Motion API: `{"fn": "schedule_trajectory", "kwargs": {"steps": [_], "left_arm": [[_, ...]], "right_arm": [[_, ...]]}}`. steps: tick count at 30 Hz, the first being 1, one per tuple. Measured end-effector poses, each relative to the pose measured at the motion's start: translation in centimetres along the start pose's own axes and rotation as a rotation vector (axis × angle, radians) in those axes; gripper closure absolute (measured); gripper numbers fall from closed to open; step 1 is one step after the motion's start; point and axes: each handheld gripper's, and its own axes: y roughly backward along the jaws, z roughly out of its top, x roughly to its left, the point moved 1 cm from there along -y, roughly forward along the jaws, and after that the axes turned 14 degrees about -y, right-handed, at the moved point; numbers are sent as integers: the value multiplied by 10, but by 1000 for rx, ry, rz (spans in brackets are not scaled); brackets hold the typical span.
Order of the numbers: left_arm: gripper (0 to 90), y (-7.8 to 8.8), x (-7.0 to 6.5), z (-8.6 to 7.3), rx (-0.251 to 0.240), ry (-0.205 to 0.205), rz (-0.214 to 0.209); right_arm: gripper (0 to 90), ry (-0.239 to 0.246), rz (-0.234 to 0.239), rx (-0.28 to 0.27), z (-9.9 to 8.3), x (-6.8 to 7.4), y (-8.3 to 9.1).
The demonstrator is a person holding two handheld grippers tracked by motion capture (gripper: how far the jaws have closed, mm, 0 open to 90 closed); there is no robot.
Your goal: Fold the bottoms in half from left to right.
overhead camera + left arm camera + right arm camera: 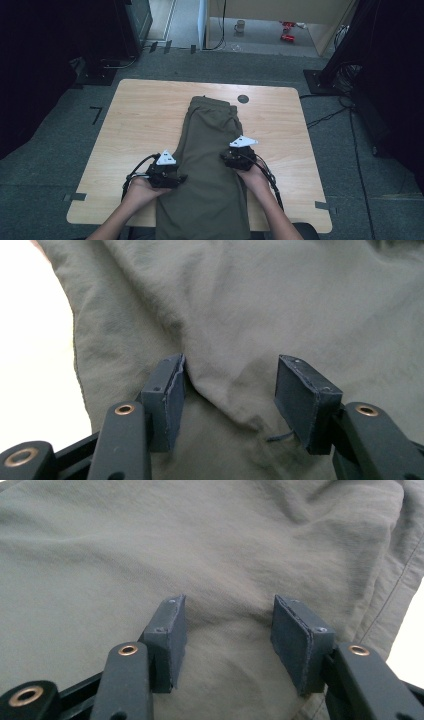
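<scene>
Olive-green trousers (pixel 210 150) lie lengthwise down the middle of the wooden table (pixel 135 115), waistband at the far end and legs hanging over the near edge. My left gripper (pixel 181 178) rests on the cloth's left edge, jaws pointing right. In the left gripper view the left gripper (pixel 227 390) is open, with a low ridge of fabric (pixel 225 305) rising between its pads. My right gripper (pixel 224 158) sits on the right edge, jaws pointing left. In the right gripper view the right gripper (pixel 227 630) also stands open over a soft bulge of cloth (pixel 200 545).
A round black grommet (pixel 243 99) sits in the table beyond the waistband. Bare wood lies on both sides of the trousers. On the floor beyond are a mug (pixel 240 26), red objects (pixel 287 30) and cables; black equipment stands at both far corners.
</scene>
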Motion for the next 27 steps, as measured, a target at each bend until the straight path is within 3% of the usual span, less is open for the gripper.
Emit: {"fn": "schedule_trajectory", "kwargs": {"steps": [14,20,27], "left_arm": [[448,11,-13,-10,2,2,-36],[457,15,-5,-9,-27,35,-37],[441,19,12,-3,-69,32,0]], "right_arm": [[460,29,17,46,-12,14,13],[409,30,12,93,-5,14,13],[402,-9,11,51,3,7,16]]}}
